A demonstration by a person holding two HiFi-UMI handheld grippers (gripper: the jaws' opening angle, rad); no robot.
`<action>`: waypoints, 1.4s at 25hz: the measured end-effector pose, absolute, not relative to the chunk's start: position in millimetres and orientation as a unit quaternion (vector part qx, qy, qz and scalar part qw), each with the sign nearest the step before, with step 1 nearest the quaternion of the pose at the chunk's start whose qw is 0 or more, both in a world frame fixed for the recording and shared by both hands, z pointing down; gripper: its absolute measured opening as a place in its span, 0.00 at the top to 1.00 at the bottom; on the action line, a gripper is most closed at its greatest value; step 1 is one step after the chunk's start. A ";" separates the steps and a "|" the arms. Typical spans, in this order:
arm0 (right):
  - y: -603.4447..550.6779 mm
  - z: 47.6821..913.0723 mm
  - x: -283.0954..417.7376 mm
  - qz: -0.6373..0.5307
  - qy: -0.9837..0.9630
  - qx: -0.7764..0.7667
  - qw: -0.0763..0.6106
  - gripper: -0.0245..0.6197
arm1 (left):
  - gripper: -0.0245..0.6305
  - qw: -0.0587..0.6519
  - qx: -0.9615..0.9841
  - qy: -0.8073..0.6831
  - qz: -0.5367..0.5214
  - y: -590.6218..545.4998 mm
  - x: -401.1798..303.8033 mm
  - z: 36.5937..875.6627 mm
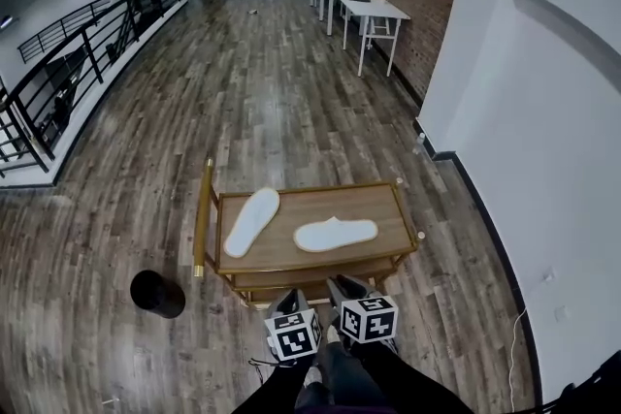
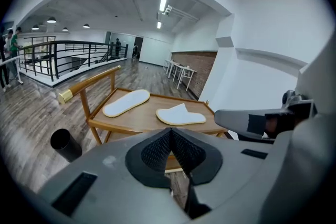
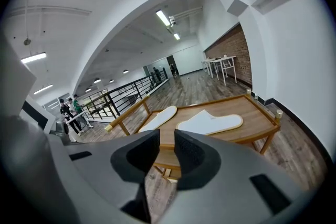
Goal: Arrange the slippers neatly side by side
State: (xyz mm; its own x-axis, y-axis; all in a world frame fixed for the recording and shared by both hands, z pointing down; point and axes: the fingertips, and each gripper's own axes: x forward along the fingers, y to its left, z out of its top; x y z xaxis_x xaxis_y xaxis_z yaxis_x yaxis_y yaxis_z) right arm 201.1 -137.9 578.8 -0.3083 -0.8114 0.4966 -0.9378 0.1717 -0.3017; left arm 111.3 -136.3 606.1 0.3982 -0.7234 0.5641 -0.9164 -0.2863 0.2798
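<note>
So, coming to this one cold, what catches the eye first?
Two white slippers lie on a wooden cart in the middle of the floor. The left slipper lies slanted and the right slipper crosswise, apart and not parallel. A black bin stands on the floor left of the cart. The left gripper, jaws together, and the right gripper, jaws slightly apart, hover empty short of its near edge.
</note>
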 end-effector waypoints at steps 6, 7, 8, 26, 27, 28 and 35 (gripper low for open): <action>-184.5 584.2 200.7 0.287 -0.769 0.560 0.117 0.83 | 0.96 0.291 0.773 -0.538 0.167 -180.0 112.1 608.5; -193.6 584.7 202.6 0.287 -0.771 0.557 0.118 0.83 | 0.96 0.290 0.773 -0.540 0.166 -189.4 114.5 607.9; -203.1 585.4 204.7 0.288 -0.772 0.553 0.119 0.83 | 0.96 0.290 0.771 -0.542 0.166 -199.3 116.9 607.5; -343.4 603.2 268.1 0.282 -0.809 0.479 0.192 0.83 | 0.96 0.304 0.740 -0.579 0.159 -334.4 153.9 609.2; -345.8 603.7 267.9 0.284 -0.807 0.482 0.191 0.83 | 0.96 0.306 0.739 -0.578 0.161 -336.9 154.0 610.1; -347.9 604.4 266.7 0.286 -0.805 0.484 0.190 0.83 | 0.96 0.307 0.739 -0.577 0.163 -339.6 154.5 610.5; -367.2 616.1 255.7 0.273 -0.825 0.437 0.233 0.83 | 0.96 0.295 0.755 -0.559 0.177 -366.8 155.1 606.6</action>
State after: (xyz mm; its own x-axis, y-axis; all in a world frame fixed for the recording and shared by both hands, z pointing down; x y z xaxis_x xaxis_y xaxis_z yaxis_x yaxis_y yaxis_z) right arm 255.7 -367.2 616.1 -0.5098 -0.5934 0.6229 -0.8478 0.4695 -0.2466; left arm 155.1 -366.8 606.6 0.3130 -0.7385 0.5972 -0.9478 -0.2019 0.2470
